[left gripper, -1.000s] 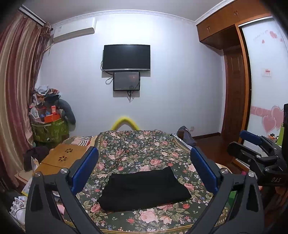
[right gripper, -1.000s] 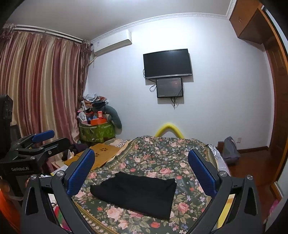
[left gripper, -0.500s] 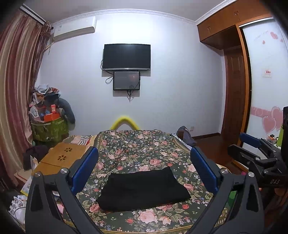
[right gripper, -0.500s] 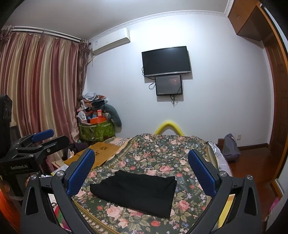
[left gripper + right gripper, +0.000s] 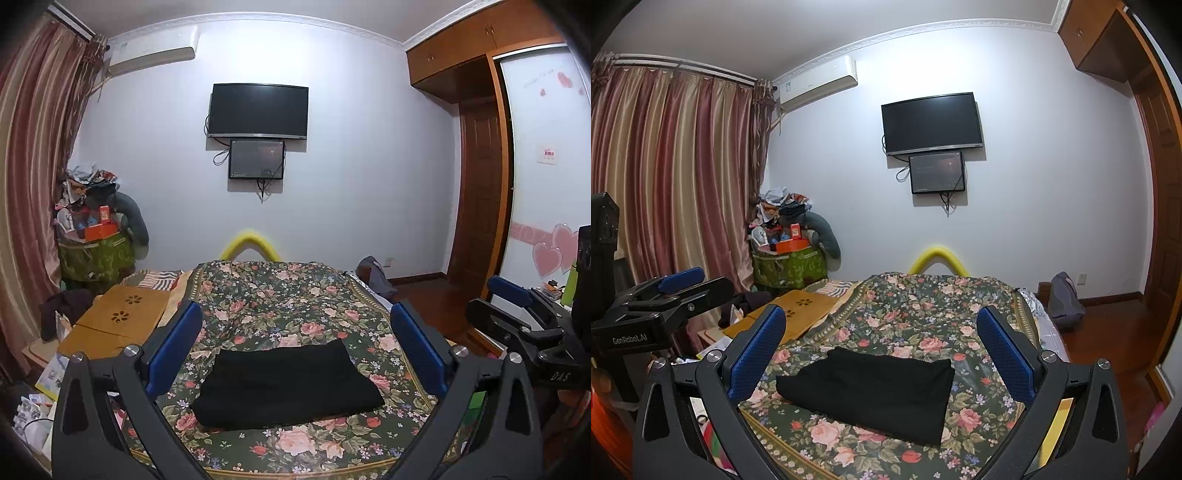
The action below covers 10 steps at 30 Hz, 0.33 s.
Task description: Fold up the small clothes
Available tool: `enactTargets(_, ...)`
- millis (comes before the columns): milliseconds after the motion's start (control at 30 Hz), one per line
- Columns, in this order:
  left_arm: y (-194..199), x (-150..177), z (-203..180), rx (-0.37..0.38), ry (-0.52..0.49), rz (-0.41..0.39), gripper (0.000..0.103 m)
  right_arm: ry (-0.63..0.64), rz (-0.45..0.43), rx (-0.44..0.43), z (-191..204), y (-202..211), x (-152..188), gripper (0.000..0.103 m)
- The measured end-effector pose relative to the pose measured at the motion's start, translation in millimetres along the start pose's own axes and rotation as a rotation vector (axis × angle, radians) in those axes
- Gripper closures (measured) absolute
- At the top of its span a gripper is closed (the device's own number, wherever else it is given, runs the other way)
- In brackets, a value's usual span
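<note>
A black garment (image 5: 286, 386) lies folded into a flat rectangle on the floral bedspread (image 5: 280, 295); it also shows in the right wrist view (image 5: 871, 391). My left gripper (image 5: 295, 347) is open and empty, held above and in front of the garment, apart from it. My right gripper (image 5: 882, 350) is open and empty, likewise raised in front of the garment. The right gripper shows at the right edge of the left wrist view (image 5: 524, 317), and the left gripper at the left edge of the right wrist view (image 5: 665, 295).
A wooden lap desk (image 5: 114, 321) lies on the bed's left side. A green bin piled with clutter (image 5: 94, 251) stands by the curtain (image 5: 665, 184). A grey bag (image 5: 1065, 299) sits on the floor right of the bed. A TV (image 5: 258, 110) hangs on the far wall.
Both grippers have drifted slightly, so the views tilt up a little. The garment has not moved and both grippers stay open.
</note>
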State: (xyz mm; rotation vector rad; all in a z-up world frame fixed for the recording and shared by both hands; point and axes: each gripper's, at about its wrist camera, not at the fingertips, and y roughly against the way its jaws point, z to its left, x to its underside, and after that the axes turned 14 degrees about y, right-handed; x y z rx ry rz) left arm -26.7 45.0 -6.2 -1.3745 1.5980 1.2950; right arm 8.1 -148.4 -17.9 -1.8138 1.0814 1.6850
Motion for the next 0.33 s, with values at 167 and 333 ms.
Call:
enactTargets(167,-0.2,0.9,0.1,0.006,-0.001,0.006,0.000,-0.003,0.007,-0.001,0.7,-0.9,0.7,0.000)
enactTargets(333,-1.1,0.2,1.2,0.010,0.004,0.014,0.000,-0.006,0.012,-0.001,0.4,-1.9,1.6,0.000)
